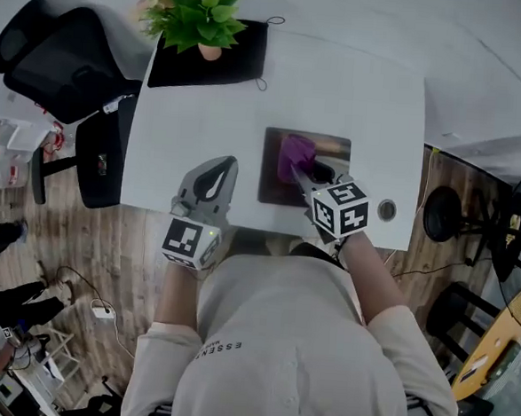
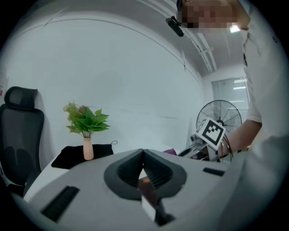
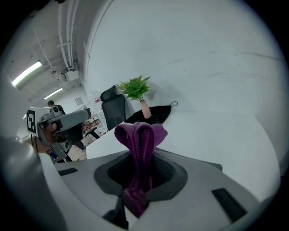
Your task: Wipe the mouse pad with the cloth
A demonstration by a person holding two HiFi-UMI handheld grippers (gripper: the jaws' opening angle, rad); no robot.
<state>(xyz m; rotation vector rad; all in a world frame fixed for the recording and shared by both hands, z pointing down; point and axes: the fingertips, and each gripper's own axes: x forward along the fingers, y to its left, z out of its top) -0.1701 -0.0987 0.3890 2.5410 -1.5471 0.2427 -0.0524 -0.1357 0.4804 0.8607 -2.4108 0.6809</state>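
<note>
Pinching the cloth [image 3: 140,135] in the right gripper [image 3: 142,159], jaws clamping on its bunched middle, with 1 purple fold sticking up past the tips. In the head view, holding that cloth over the 9 o'clock half of the mouse pad [image 1: 334,148]; touching it or just above it, not telling from these views. Mouse pad lying flat on the white table [image 1: 340,84], toward 5 o'clock from the table's centre, close to the near edge.

Keeping the left gripper [image 2: 143,152] pressed together, tips meeting, nothing between them. Sitting over the table at 8 o'clock from the mouse pad, apart from it, pointing toward 12 o'clock.

Standing at the table's 11 o'clock corner: 1 green plant [image 1: 201,16] in a pink vase [image 1: 209,52], on a black mat [image 1: 177,63]. Standing off the table at 10 o'clock: 1 black chair [image 1: 53,50]. Showing in the left gripper view at 3 o'clock, behind the right gripper's marker cube: 1 fan [image 2: 221,110].
</note>
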